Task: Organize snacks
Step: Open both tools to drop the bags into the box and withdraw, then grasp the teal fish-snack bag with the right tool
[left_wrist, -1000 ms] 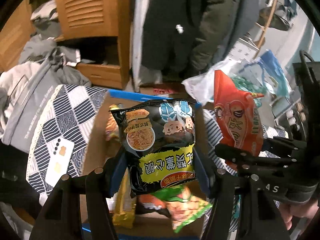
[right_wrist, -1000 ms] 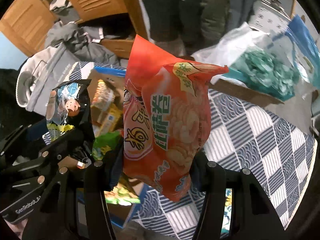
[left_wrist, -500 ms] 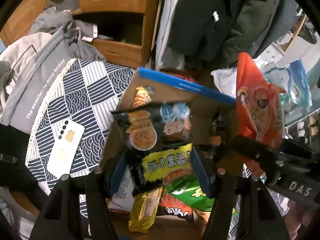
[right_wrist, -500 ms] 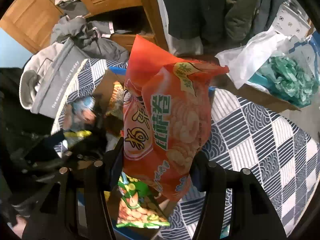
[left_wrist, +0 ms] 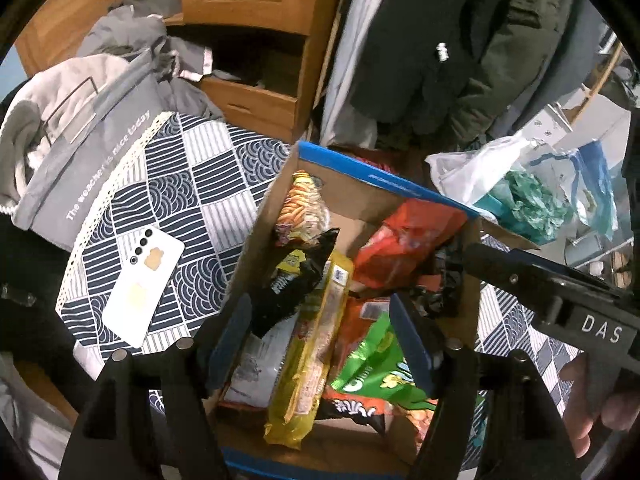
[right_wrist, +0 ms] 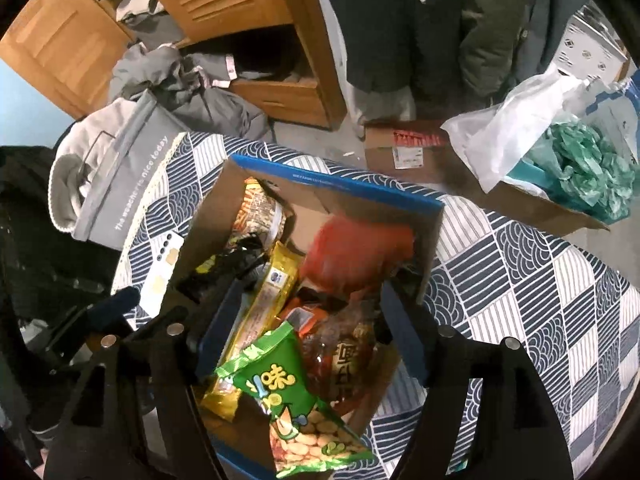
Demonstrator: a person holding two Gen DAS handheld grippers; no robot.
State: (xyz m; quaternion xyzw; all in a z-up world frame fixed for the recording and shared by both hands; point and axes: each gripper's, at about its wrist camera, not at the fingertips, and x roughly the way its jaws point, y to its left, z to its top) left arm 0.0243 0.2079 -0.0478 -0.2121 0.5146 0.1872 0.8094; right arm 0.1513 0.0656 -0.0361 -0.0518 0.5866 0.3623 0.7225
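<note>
A cardboard box with a blue rim [left_wrist: 380, 180] [right_wrist: 340, 184] holds several snack packets. My left gripper [left_wrist: 320, 340] hangs over it, its jaws opening, and nothing is pressed between the pads. The black noodle packet [left_wrist: 296, 280] [right_wrist: 228, 264] lies loose in the box just past the left finger. My right gripper [right_wrist: 312, 324] is also over the box, jaws opening and free. The orange bag [left_wrist: 404, 240] [right_wrist: 356, 256], blurred in the right wrist view, sits at the box's far side. A green bag [left_wrist: 380, 368] [right_wrist: 288, 400] and a long yellow packet [left_wrist: 316, 340] [right_wrist: 260, 308] lie below the fingers.
The box stands on a blue-and-white patterned cloth [right_wrist: 520, 280]. A white phone [left_wrist: 144, 280] lies left of the box, with a grey tote bag [left_wrist: 92, 160] behind it. A plastic bag with teal contents [left_wrist: 520, 196] sits at right. A wooden cabinet [left_wrist: 256, 0] and hanging coats stand behind.
Both grippers moved over the box and their jaws widened. The black packet left the left gripper and the orange bag left the right gripper; both now lie in the box.
</note>
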